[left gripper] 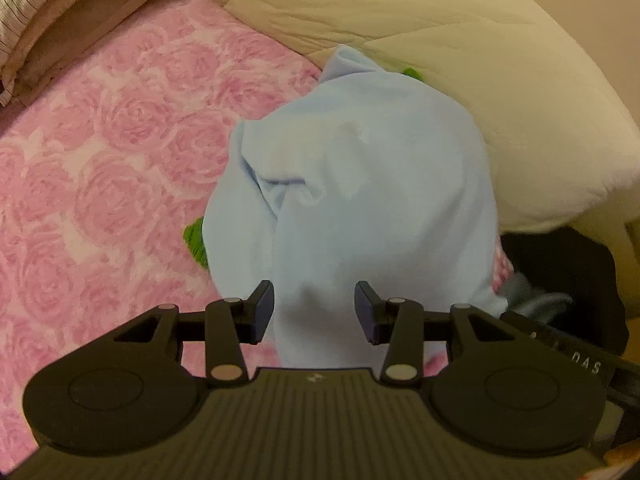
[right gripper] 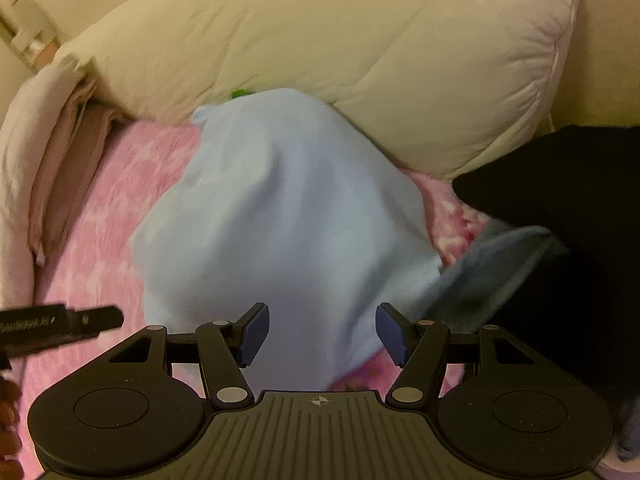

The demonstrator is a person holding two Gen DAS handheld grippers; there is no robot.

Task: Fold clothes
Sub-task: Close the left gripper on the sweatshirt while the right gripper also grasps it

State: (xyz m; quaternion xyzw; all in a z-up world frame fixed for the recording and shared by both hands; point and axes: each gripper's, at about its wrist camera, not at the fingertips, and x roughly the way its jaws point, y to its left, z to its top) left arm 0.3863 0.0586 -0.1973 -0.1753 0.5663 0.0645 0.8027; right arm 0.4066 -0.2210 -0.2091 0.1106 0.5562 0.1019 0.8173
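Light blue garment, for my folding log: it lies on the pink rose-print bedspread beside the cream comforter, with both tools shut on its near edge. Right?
Not quite. Both wrist views show the left tool and right tool open over the light blue garment; the rest holds.

Both wrist cams close, angled down at bed.
Left looks from left, right from right; both share blue cloth (left gripper: 360, 200) (right gripper: 280, 220), duvet (left gripper: 460, 40) (right gripper: 360, 52).
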